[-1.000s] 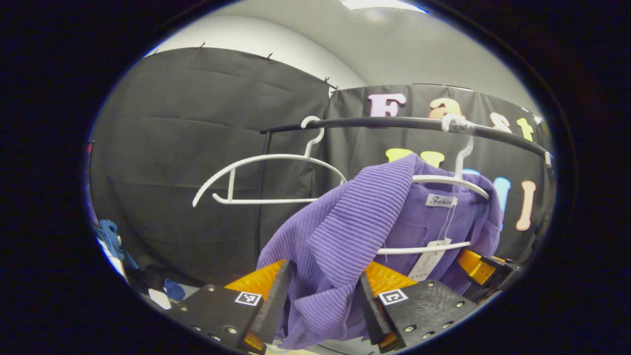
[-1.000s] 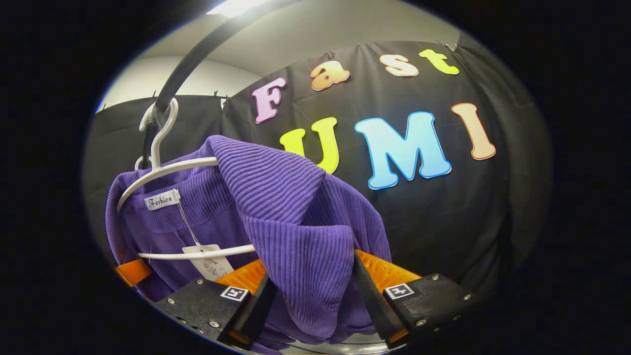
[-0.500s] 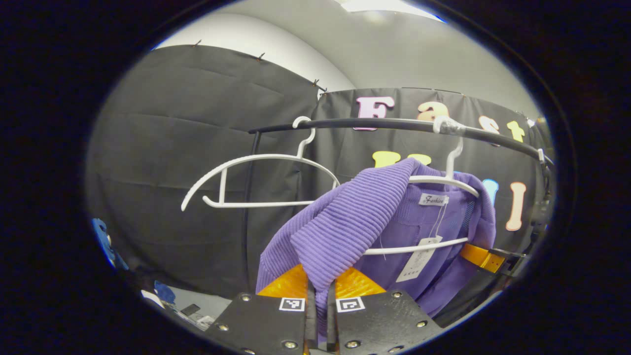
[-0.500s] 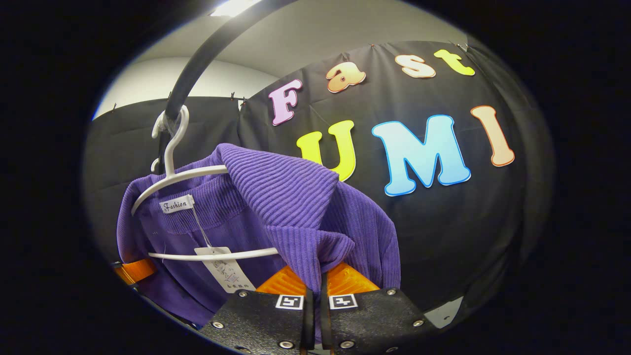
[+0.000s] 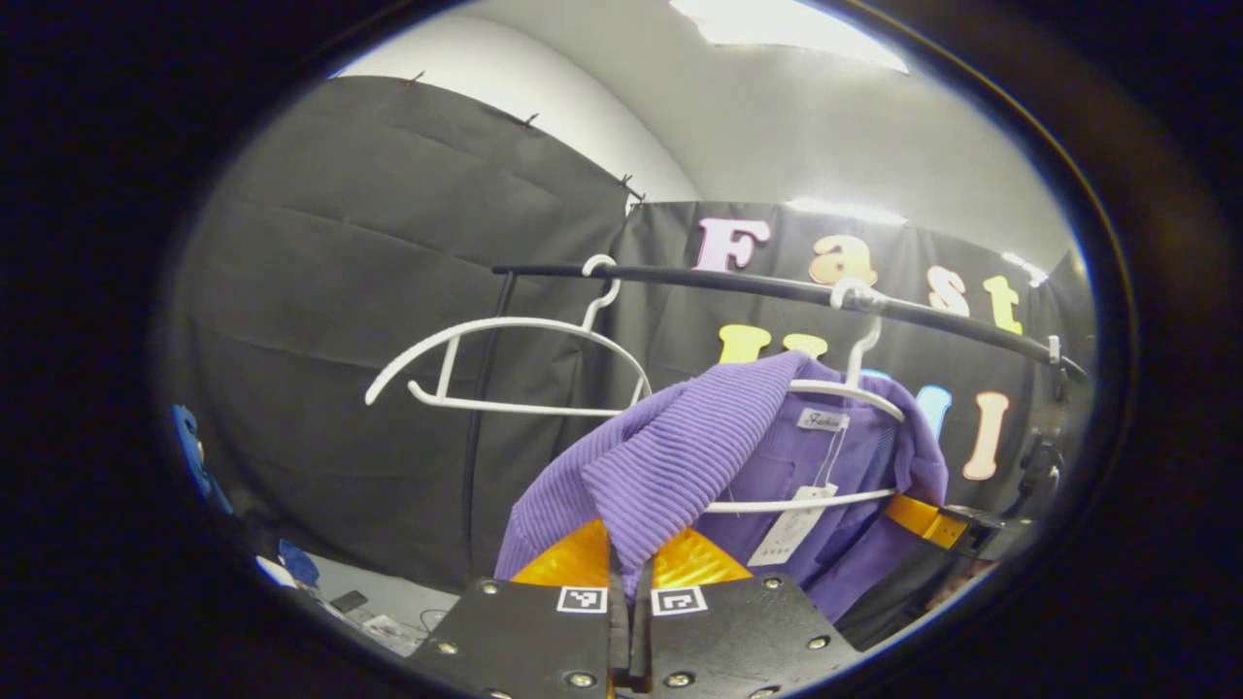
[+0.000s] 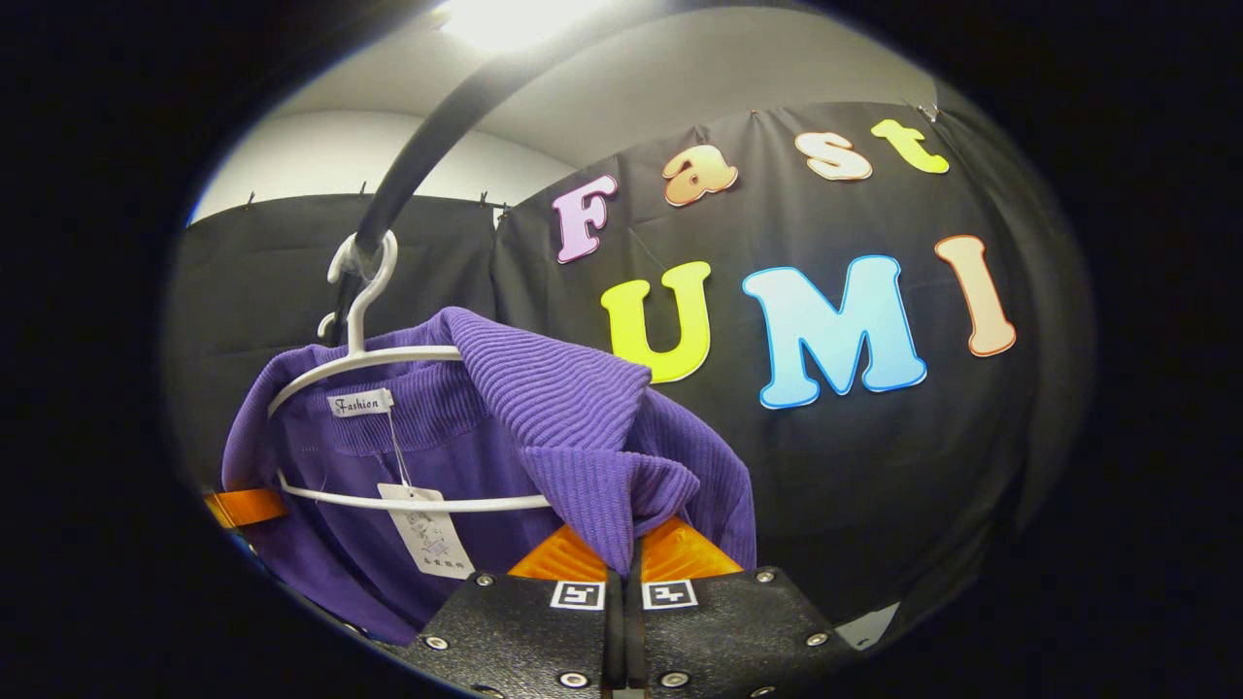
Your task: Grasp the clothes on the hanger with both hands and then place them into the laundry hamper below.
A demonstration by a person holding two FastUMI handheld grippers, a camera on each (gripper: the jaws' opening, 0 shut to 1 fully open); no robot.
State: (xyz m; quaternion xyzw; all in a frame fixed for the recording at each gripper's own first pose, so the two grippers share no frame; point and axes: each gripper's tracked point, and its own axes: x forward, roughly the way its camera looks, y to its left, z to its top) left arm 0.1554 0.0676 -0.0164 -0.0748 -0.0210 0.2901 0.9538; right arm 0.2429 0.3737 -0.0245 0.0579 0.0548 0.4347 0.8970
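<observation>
Purple sweater (image 5: 767, 456) hangs on a white hanger (image 5: 850, 388) from the black rail (image 5: 738, 282), in the lower right of the left gripper view, with a white neck label and a paper tag (image 5: 789, 524) dangling at its collar. A fold of its ribbed shoulder cloth runs down toward 6 o'clock and is pinched between the two fingers of the left gripper (image 5: 629, 582), whose jaws are drawn together on the knit. Along the rail toward 10 o'clock hangs a second hanger (image 5: 505, 364), bare. At 4 o'clock in this view the other gripper reaches into the sweater's far side. In the right gripper view the sweater (image 6: 466, 456) sits at 8 o'clock under its hanger (image 6: 364, 354), whose hook catches the rail (image 6: 427, 146) rising toward 12 o'clock. The opposite shoulder fold (image 6: 602, 476) drops to 6 o'clock, where the right gripper (image 6: 631, 563) is clamped on it, fingers pressed close with the cloth between them. Both grippers point slightly upward at the garment from below, one on each shoulder. The laundry hamper cannot be made out in these views; a few blurred blue items (image 5: 199, 466) lie low at 8 o'clock in the left gripper view.
</observation>
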